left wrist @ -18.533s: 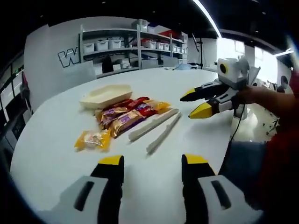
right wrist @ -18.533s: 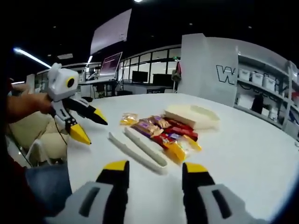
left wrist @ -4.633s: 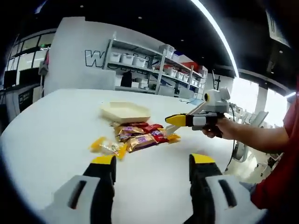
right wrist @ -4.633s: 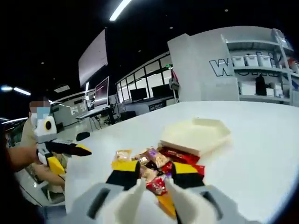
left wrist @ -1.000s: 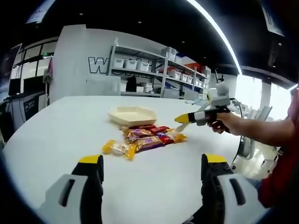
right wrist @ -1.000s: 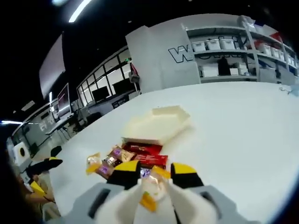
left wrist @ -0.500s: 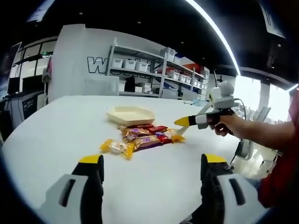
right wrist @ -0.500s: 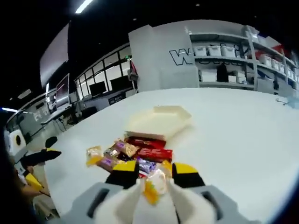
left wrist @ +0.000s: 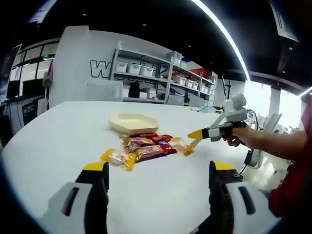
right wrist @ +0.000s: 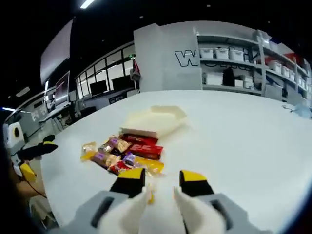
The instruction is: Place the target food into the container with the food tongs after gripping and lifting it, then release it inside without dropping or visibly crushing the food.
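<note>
right hand-held gripper (right wrist: 158,185) clamps tongs (right wrist: 141,207) near yellow snack (right wrist: 148,165) for pickup | left hand-held gripper (left wrist: 156,175) wide apart, empty | tray (right wrist: 153,121) waits beyond pile

- The table (left wrist: 48,141) is white.
- The container (left wrist: 134,123) is cream.
- The snack packets (right wrist: 127,153) are red, yellow, purple and brown.
- The tongs (right wrist: 161,209) are white.

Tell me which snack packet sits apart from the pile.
The yellow snack packet, lying alone at the pile's end nearest the left hand-held gripper; the other packets overlap.
</note>
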Demonstrator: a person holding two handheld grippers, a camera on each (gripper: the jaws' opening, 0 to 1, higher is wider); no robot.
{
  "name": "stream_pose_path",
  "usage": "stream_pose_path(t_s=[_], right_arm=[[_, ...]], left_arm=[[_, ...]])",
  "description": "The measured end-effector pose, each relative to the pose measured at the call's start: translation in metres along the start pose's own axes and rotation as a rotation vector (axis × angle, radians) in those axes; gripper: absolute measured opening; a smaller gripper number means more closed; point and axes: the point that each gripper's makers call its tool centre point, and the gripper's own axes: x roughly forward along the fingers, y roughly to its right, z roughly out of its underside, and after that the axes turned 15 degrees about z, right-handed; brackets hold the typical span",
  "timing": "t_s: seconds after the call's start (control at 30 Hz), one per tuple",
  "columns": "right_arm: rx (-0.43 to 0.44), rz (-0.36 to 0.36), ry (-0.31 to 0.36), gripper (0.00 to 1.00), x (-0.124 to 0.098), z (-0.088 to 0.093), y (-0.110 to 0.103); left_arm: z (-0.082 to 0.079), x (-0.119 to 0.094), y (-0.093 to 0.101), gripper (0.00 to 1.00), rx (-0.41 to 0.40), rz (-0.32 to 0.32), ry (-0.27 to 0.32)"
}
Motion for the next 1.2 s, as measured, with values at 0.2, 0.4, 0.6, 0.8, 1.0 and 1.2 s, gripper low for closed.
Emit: stream_pose_path(t_s=[0.2, 0.4, 0.6, 0.8, 1.0, 1.2], right_arm=[[0.009, 0.022, 0.011, 0.23, 0.005, -0.007, 0.015], [0.044, -0.095, 0.038, 0.23, -0.006, -0.019, -0.012], [0.024, -0.205, 0.05, 0.24, -0.01, -0.02, -0.04], [-0.095, -0.23, 0.058, 0.25, -0.003, -0.014, -0.05], [-0.15, -0.242, 0.069, 0.25, 0.002, -0.01, -0.052], [-0.206, -0.239, 0.06, 0.21, 0.008, -0.006, -0.056]], left_arm=[[0.0, 0.0, 0.002, 0.82, 0.007, 0.002, -0.008], [0.0, -0.001, 0.002, 0.82, 0.009, -0.002, -0.012], [0.0, 0.001, 0.005, 0.82, 0.015, 0.0, -0.019], [0.002, -0.001, 0.004, 0.81, 0.02, -0.005, -0.028], [0.003, -0.002, 0.001, 0.81, 0.016, -0.013, -0.029], [0.003, 0.0, 0.001, 0.81, 0.012, -0.01, -0.027]])
